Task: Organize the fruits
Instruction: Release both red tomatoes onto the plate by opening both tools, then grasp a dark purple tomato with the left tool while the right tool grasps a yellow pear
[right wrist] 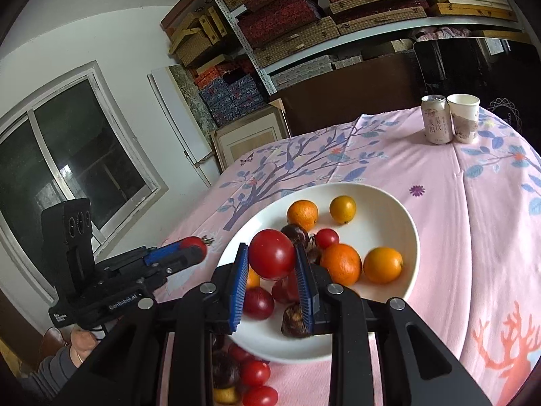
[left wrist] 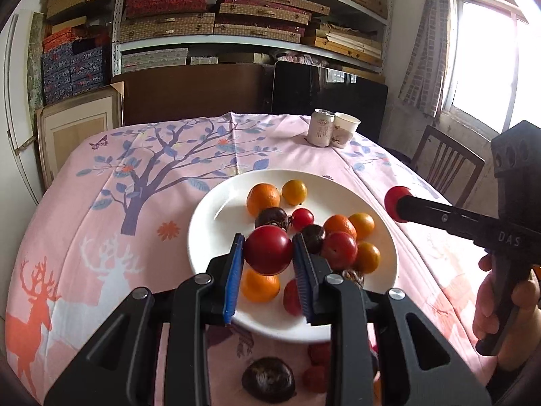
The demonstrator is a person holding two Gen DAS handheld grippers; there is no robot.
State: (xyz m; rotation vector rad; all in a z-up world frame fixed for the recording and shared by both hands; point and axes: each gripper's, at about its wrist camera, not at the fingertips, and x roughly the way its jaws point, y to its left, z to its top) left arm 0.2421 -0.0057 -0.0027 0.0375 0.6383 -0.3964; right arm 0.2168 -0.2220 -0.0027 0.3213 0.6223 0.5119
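A white plate [left wrist: 209, 223] on the pink tablecloth holds several oranges, small tomatoes and dark chestnut-like fruits. My left gripper [left wrist: 268, 252] is shut on a red tomato [left wrist: 268, 249] and holds it over the plate's near side. My right gripper [right wrist: 271, 255] is shut on another red tomato [right wrist: 272, 253], also above the plate [right wrist: 389, 209]. The right gripper shows in the left wrist view [left wrist: 397, 204] to the right of the plate. The left gripper shows in the right wrist view [right wrist: 194, 248] to the left of the plate.
Loose fruits lie on the cloth in front of the plate: a dark fruit [left wrist: 268, 379], red tomatoes [right wrist: 255, 372]. A can [left wrist: 319, 127] and a paper cup [left wrist: 345, 128] stand at the table's far side. A wooden chair [left wrist: 446, 165] is at the right.
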